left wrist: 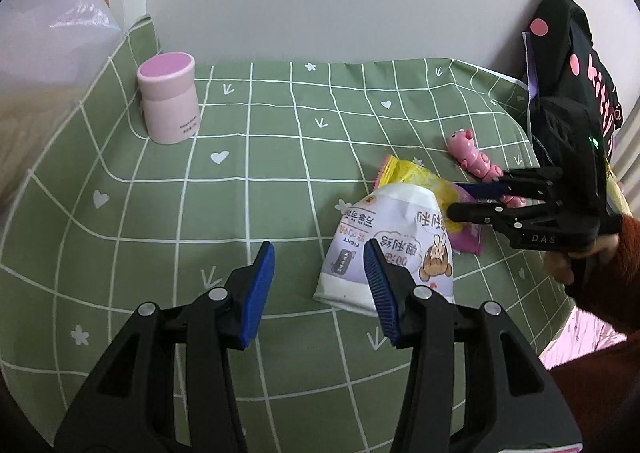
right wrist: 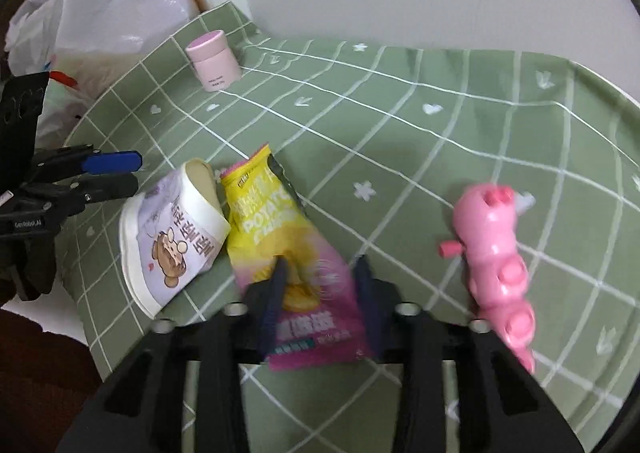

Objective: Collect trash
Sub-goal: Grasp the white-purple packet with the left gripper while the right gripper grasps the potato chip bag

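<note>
Yellow-and-pink chip packet (right wrist: 280,253) and white-lilac snack pouch (left wrist: 384,249) lying side by side on green checked cloth (left wrist: 240,173), neither collected, plastic bag (right wrist: 100,13) waiting beyond, right gripper (right wrist: 320,273) straddling the packet, left gripper (left wrist: 320,265) beside the pouch, jaws apart on both.

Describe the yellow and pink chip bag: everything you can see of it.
The chip bag is a glossy crinkled foil packet, yellow at the top fading to pink at the bottom, printed "POTATO". It lies flat on the green checked tablecloth, its top torn open. Its left edge touches the white and purple snack pouch. The right tool, open, straddles its lower half.
</note>
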A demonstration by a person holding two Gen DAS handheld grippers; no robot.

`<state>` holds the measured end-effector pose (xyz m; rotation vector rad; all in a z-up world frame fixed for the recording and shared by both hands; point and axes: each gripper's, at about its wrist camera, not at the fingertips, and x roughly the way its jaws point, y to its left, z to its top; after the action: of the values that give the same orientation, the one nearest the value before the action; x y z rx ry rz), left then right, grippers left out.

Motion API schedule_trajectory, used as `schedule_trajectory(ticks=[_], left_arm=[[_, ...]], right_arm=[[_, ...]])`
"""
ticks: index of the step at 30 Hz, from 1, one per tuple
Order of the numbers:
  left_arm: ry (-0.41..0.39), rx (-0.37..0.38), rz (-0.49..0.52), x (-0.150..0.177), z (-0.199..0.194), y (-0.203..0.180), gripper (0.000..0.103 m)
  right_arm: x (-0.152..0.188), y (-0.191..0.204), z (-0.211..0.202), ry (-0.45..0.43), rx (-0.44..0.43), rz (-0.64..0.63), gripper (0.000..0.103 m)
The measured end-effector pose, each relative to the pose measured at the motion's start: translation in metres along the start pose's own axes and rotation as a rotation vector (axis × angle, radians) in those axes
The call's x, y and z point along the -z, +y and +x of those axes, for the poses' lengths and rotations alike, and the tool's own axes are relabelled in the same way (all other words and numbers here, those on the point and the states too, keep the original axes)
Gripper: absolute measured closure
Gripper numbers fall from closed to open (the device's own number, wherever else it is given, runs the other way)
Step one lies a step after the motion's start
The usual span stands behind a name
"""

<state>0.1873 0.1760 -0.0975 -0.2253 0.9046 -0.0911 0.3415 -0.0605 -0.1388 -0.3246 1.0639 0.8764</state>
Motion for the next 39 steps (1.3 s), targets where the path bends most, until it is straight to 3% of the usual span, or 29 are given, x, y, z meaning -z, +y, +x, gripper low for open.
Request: schedule_trajectory(ticks=[4, 10, 15, 18, 20, 22, 23, 30, 36, 39], left_arm=[[-0.033, -0.011, 0.018, -0.002, 0.003, -0.003, 0.059], [-0.035, 0.093, 0.03, 0.004, 0.011, -0.007, 0.058], [-0.018, 0.108, 0.019, 0.01, 0.012, -0.02, 0.056], [-0.005, 0.081, -0.021, 0.013, 0.01, -0.022, 0.055], [0.003, 0.071, -0.051, 0.012, 0.006, -0.019, 0.055], [-0.022, 0.03, -0.045, 0.011, -0.002, -0.018, 0.055], [-0.022, 0.031, -0.05, 0.01, -0.005, -0.016, 0.054], [0.013, 0.088, -0.023, 0.003, -0.011, -0.023, 0.051], [0.015, 0.041, 0.025, -0.002, -0.015, -0.029, 0.05], [0.024, 0.041, 0.034, -0.003, -0.013, -0.03, 0.049]], right_arm=[[0.013, 0.001, -0.01, -0.034, 0.031, 0.11, 0.095], [0.053, -0.003, -0.036, -0.093, 0.113, 0.346, 0.096], [0.083, -0.014, -0.056, -0.109, 0.171, 0.464, 0.096], [0.093, -0.021, -0.064, -0.127, 0.167, 0.48, 0.096], [0.1, -0.021, -0.077, -0.195, 0.124, 0.487, 0.094], [0.103, -0.017, -0.086, -0.232, 0.133, 0.462, 0.07], [0.105, -0.014, -0.09, -0.239, 0.133, 0.442, 0.051], [0.096, -0.013, -0.082, -0.2, 0.102, 0.405, 0.051], [0.076, -0.005, -0.044, -0.118, 0.172, 0.353, 0.052], [0.071, 0.005, -0.04, -0.096, 0.184, 0.284, 0.068]])
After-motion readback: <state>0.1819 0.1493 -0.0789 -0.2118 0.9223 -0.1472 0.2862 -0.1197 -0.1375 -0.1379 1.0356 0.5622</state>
